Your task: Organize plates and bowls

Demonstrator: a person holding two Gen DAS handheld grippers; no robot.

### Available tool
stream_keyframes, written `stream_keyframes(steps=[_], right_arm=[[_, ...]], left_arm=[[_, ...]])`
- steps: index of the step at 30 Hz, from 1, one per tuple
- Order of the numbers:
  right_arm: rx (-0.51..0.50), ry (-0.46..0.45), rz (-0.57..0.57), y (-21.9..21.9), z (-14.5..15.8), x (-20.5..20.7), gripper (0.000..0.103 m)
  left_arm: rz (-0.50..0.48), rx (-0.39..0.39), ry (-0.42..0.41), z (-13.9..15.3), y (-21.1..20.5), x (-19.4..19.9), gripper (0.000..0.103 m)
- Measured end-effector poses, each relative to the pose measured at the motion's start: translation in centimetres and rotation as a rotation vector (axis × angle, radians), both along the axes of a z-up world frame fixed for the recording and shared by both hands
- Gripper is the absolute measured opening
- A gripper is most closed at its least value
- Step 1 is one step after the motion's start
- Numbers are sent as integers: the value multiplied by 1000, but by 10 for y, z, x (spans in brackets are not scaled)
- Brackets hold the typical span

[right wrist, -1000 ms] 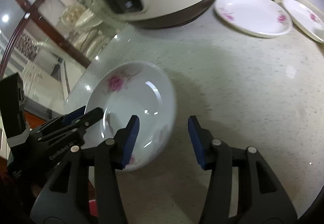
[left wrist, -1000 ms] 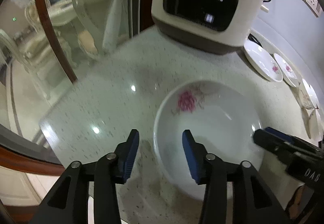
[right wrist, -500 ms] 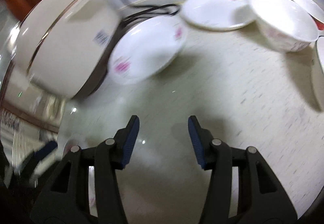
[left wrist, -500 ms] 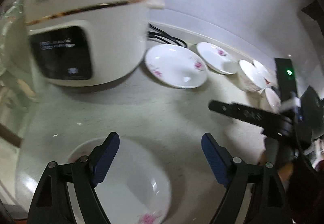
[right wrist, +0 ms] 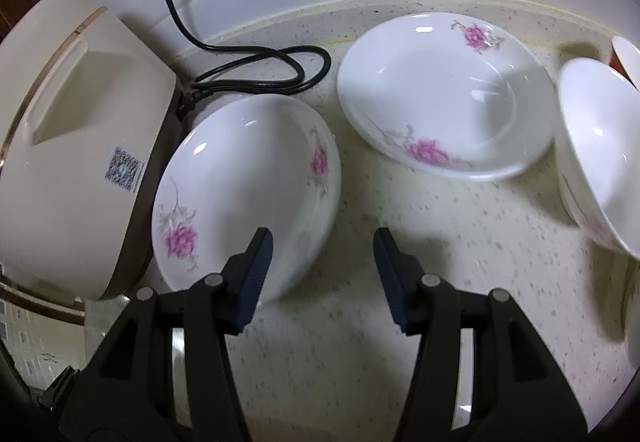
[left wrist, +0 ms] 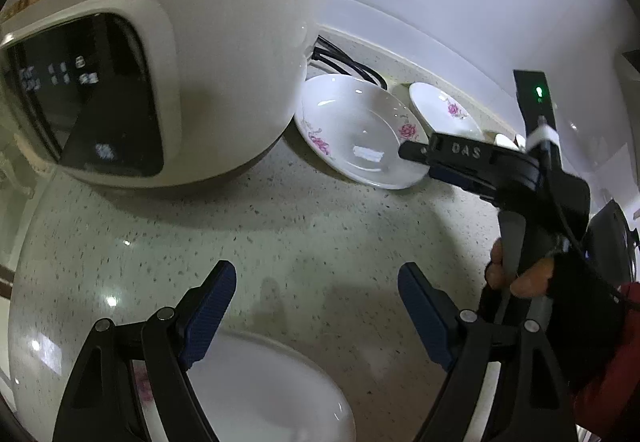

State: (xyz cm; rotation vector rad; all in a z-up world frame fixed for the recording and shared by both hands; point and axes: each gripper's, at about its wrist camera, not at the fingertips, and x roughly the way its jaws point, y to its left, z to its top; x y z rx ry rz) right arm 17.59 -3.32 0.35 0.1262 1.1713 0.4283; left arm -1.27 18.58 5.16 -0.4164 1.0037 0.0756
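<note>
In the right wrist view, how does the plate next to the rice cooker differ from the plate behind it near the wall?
The near plate sits close against the rice cooker, and the right gripper has one finger over its rim; the far plate stands free, with no gripper near. The black cord runs behind the near plate, not the far one. Both are white with pink flowers.

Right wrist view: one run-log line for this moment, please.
right gripper: jaws open, empty, over counter | nearest: plate beside rice cooker | left gripper: open, empty | second plate: untouched
</note>
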Motion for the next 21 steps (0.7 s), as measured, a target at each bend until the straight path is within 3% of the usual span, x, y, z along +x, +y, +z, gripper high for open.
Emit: stream_keyframes(steps=[4, 5, 6, 9, 21], right_arm=[[-7, -13, 8, 12, -2, 10, 56], [-25, -20, 19, 15, -1, 11, 49], [-41, -23, 27, 17, -1, 11, 36], [-51, -28, 14, 13, -4, 12, 22], [-37, -39, 34, -26, 2, -22, 17]], left_arm=[[1, -14, 13, -4, 3, 6, 84], [2, -17, 18, -4, 5, 7, 84], [2, -19, 22, -5, 5, 7, 84], [1, -19, 28, -7, 4, 12, 84], [-26, -3, 65, -15, -19, 28, 84]])
